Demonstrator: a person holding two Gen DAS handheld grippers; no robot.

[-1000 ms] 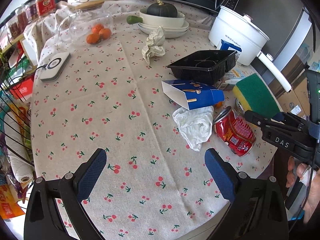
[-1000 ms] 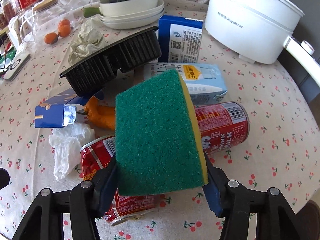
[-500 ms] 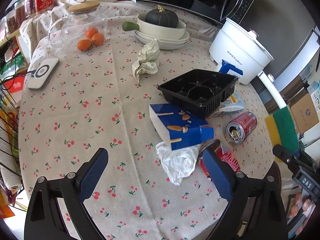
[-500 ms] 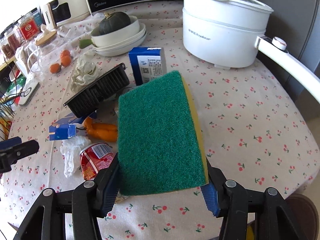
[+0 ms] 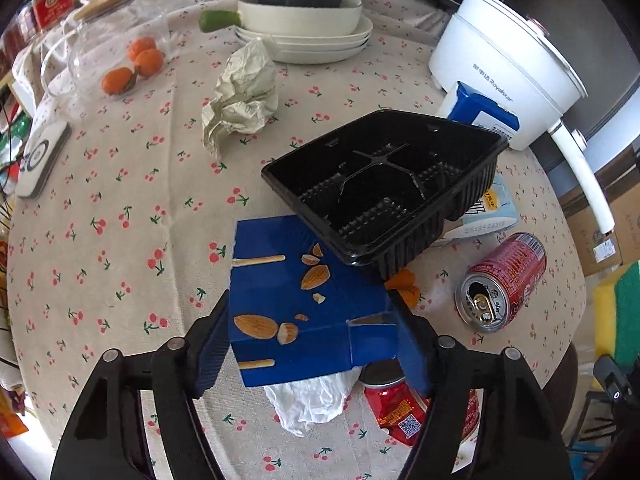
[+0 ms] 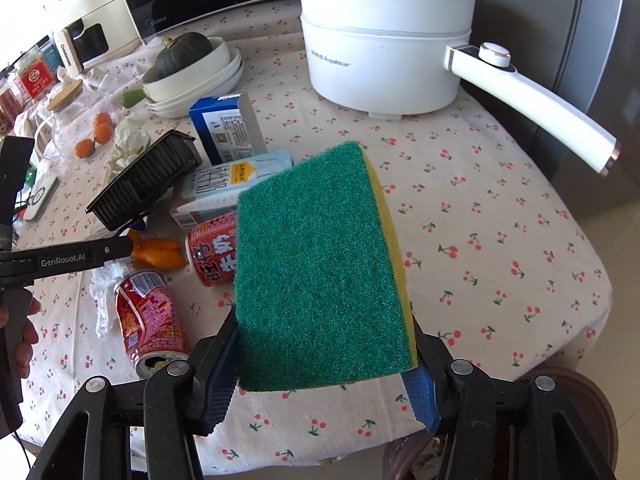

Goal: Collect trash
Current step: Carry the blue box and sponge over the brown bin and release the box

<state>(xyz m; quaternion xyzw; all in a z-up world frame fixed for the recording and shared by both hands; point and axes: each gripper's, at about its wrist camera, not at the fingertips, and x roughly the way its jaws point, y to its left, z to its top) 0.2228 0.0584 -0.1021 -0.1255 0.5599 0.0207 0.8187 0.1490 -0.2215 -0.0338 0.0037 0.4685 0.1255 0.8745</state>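
Observation:
My left gripper [image 5: 312, 340] is shut on a blue snack box [image 5: 296, 308] printed with almonds, low over the table. The box lies partly under a black plastic tray [image 5: 384, 184]. A white tissue [image 5: 312, 400] and a red can [image 5: 404, 412] lie below it; a second red can [image 5: 504, 284] lies to the right. Orange peel [image 5: 404, 284] and a crumpled paper ball [image 5: 240, 96] are nearby. My right gripper [image 6: 320, 364] is shut on a green and yellow sponge [image 6: 320, 268], held above the table's near edge.
A white electric pot [image 6: 384, 44] with a long handle stands at the back right. Stacked bowls with a dark squash [image 5: 300, 12], a glass jar of oranges [image 5: 116, 52], a blue carton [image 6: 228, 128], a milk carton [image 6: 240, 180] and a white charger pad [image 5: 40, 160] stand around.
My left gripper moved forward and down and closed on the blue snack box. My right gripper pulled back and up with the sponge.

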